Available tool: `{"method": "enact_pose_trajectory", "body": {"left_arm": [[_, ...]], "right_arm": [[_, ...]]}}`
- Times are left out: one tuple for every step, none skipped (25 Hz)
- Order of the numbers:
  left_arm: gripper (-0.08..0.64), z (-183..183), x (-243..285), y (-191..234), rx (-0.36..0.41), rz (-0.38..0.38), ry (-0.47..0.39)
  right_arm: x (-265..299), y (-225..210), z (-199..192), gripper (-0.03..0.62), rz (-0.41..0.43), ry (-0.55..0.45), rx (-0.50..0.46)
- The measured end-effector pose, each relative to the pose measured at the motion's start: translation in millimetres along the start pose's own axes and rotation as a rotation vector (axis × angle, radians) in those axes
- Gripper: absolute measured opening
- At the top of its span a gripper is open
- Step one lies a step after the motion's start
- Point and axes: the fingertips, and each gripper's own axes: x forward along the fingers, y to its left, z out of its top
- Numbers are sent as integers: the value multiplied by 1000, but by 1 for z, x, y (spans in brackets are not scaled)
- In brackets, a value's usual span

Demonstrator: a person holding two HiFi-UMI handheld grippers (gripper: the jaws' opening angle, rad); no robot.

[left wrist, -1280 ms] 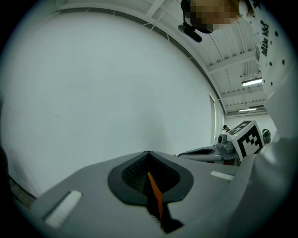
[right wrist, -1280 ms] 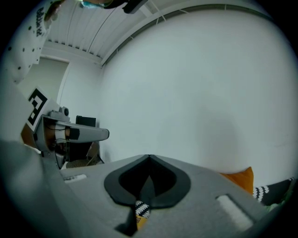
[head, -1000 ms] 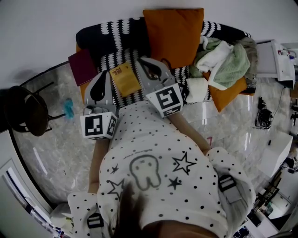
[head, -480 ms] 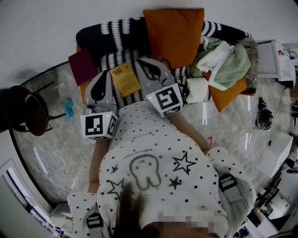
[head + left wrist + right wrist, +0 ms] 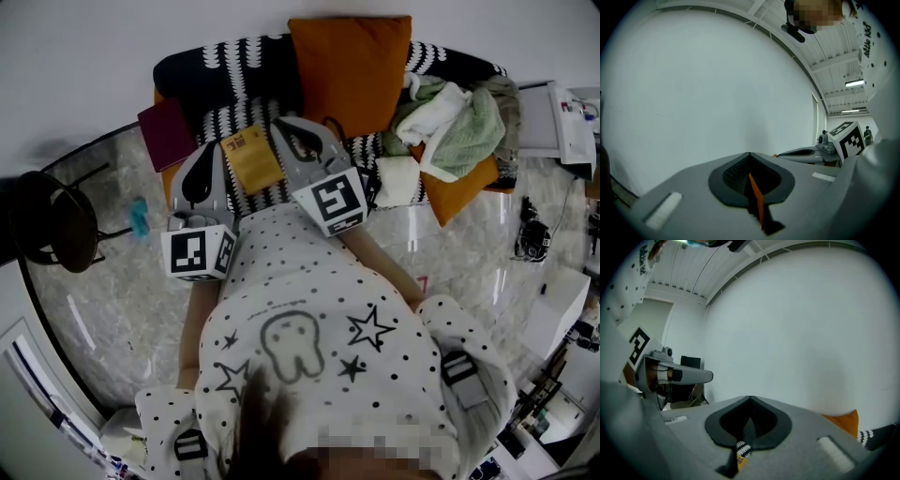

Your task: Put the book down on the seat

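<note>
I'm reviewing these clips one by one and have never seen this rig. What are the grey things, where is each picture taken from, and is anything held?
There is no robot: a person holds a two-jaw hand tool in each hand. The head view looks down from the person's head onto the left gripper and right gripper, which point at a patterned sofa seat. The other two pictures come from a camera on each gripper, looking along its jaws toward a pale wall. A yellow book lies on the seat between the grippers, with an orange cushion behind it, a heap of cloths to the right and a dark red book at the left end. Both grippers' jaws are together and grip nothing, so the book looks already put down.
</note>
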Motion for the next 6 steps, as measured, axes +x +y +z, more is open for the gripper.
{"method": "enact_pose_trajectory", "body": {"left_arm": [[0, 0, 0, 0, -1, 1, 0], [0, 0, -1, 0, -1, 2, -1], [0, 0, -1, 0, -1, 3, -1], [0, 0, -1, 0, -2, 4, -2], [0, 0, -2, -1, -2, 5, -2], [0, 0, -2, -1, -2, 5, -3]], "right_arm": [[0, 0, 0, -3, 0, 0, -1], [-1, 0, 0, -3, 1, -1, -2], [-1, 0, 0, -3, 1, -1, -3], [-1, 0, 0, -3, 2, -1, -4], [-2, 1, 0, -3, 2, -1, -4], [-2, 1, 0, -3, 3, -1, -4]]}}
